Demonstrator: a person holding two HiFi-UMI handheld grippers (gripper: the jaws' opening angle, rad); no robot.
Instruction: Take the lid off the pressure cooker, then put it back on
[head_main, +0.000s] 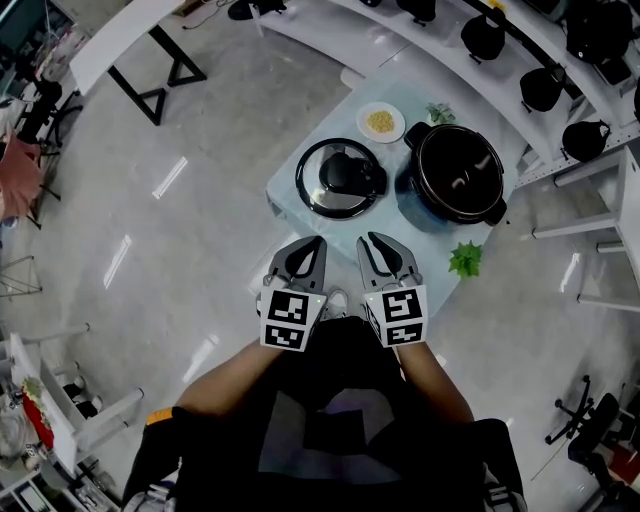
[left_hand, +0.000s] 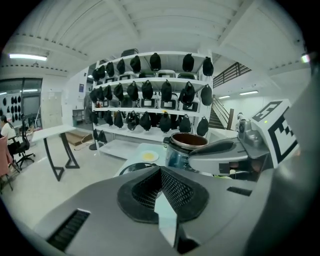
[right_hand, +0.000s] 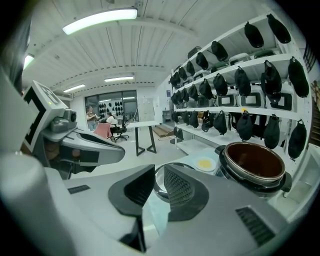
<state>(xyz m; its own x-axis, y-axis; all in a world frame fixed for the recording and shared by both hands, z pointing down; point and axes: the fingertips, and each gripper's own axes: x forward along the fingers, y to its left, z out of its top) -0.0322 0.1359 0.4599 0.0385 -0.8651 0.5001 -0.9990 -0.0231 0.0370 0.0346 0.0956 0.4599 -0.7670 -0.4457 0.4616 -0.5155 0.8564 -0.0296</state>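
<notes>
**Operator (head_main: 330, 430) at the Halfway Mark**

Closest to the head camera were the operator's dark clothing and bare forearms, which led out to two grippers held side by side at the near edge of a small pale table (head_main: 285, 203). The left gripper (head_main: 318, 243) had its jaws pressed together with nothing between them. The right gripper (head_main: 372, 240) kept a narrow gap between its pads and was also empty; part of the lid showed through that gap, farther off.

The lid (head_main: 341, 178) lay flat on the table, just beside the pressure cooker (head_main: 457, 175) and apart from it. The cooker stood uncovered, its dark inner pot showing. By that layout, the removal looked finished, while the return had not yet begun: neither gripper touched the lid.

A small plate (head_main: 381, 122) of something yellow sat beyond the lid, and a green sprig (head_main: 465, 259) lay near the table's corner.

No brand or label could be read on cooker or lid. The marker cubes carried only black-and-white square patterns.
</notes>
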